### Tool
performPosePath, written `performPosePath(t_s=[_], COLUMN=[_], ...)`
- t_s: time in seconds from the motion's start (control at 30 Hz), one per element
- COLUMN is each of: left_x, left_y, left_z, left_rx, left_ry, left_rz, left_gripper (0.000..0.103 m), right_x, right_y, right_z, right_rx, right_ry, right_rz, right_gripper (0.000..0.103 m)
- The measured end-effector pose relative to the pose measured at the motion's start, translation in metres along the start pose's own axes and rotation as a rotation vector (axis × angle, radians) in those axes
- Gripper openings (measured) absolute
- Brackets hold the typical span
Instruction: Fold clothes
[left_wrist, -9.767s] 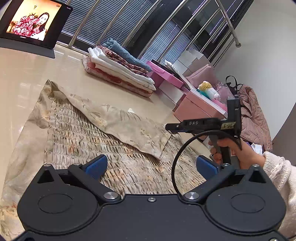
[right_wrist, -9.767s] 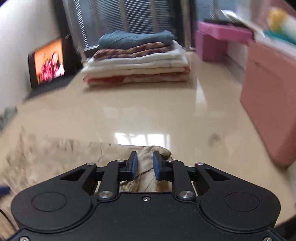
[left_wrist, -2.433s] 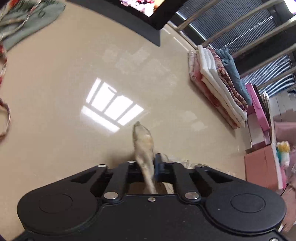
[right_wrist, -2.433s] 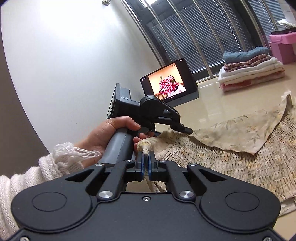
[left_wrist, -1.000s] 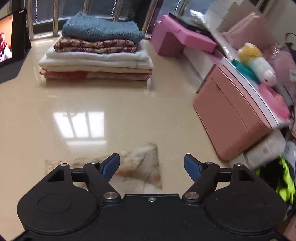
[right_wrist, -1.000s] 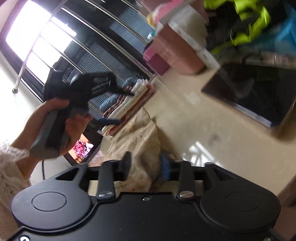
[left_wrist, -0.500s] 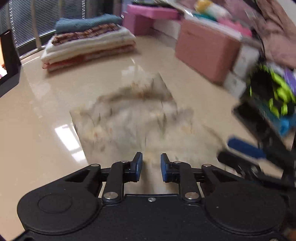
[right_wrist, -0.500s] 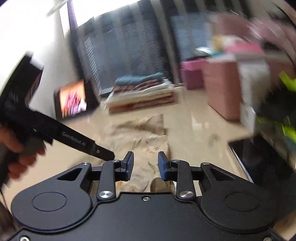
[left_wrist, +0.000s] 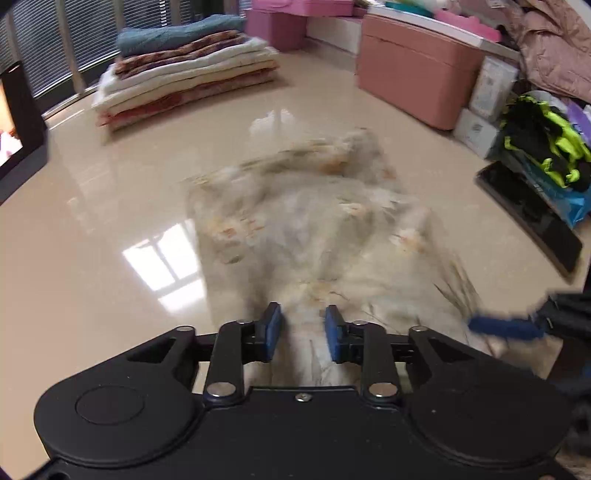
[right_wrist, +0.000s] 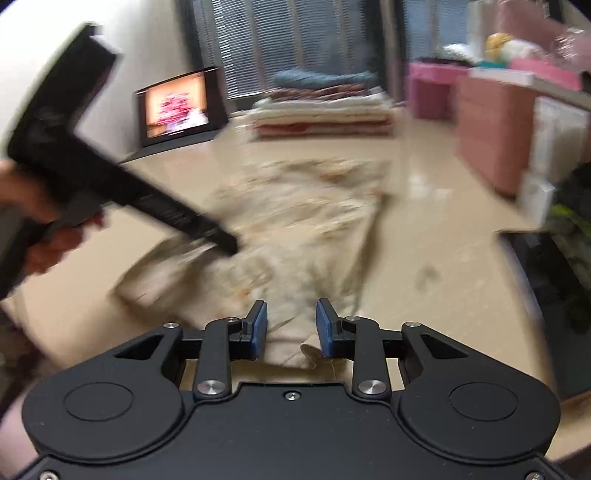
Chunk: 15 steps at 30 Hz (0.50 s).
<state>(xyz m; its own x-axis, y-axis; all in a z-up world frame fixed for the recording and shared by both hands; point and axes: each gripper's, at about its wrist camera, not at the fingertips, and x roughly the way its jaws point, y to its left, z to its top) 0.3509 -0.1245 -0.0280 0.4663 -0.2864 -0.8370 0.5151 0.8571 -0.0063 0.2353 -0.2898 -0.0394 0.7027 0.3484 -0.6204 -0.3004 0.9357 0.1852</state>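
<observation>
The cloth (left_wrist: 314, 221) on the floor (left_wrist: 92, 240) looks soft and light, best taken by its near corners. The left gripper (left_wrist: 301, 332) is opening around cloth; the right gripper (right_wrist: 291, 328) stands parted, not pinching.

Glossy beige floor (left_wrist: 92, 236), bright window reflection on it. Slatted blinds (right_wrist: 295, 40) behind metal rails along far wall. White wall (right_wrist: 147, 44) at left. Pink storage boxes (left_wrist: 410, 77) line the right side. Lit screen (right_wrist: 176, 105) near the blinds.

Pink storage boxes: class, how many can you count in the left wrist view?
2: a salmon pink box at right beside the floor, and a brighter pink box behind it near the folded stack. Clutter may hide more.
</observation>
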Motion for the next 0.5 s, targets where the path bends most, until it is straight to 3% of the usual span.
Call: performPosePath(t_s=[0.07, 0.1, 0.17, 0.27, 0.3, 0.4, 0.5], left_x=[-0.006, -0.009, -0.016, -0.031, -0.038, -0.053, -0.058], left_y=[0.010, 0.014, 0.020, 0.029, 0.031, 0.026, 0.009], left_z=[-0.007, -0.010, -0.018, -0.027, -0.030, -0.035, -0.038], left_rx=[0.016, 0.036, 0.081, 0.075, 0.068, 0.095, 0.170], left_ry=[0.005, 0.001, -0.012, -0.040, -0.054, -0.103, -0.133], left_rz=[0.039, 0.076, 0.177, 0.204, 0.200, 0.215, 0.218], left_gripper=[0.040, 0.049, 0.059, 0.060, 0.065, 0.082, 0.088], right_x=[0.000, 0.001, 0.003, -0.002, -0.006, -0.022, -0.035], right_y=[0.018, 0.028, 0.047, 0.062, 0.063, 0.049, 0.022], right_z=[-0.004, -0.006, -0.008, -0.006, -0.004, 0.003, 0.010], right_rx=[-0.022, -0.030, -0.024, -0.006, -0.001, 0.037, 0.113], right_ry=[0.021, 0.030, 0.045, 0.035, 0.024, -0.032, -0.117], right_rz=[0.082, 0.127, 0.232, 0.344, 0.357, 0.333, 0.203], right_gripper=[0.032, 0.032, 0.032, 0.033, 0.036, 0.045, 0.045])
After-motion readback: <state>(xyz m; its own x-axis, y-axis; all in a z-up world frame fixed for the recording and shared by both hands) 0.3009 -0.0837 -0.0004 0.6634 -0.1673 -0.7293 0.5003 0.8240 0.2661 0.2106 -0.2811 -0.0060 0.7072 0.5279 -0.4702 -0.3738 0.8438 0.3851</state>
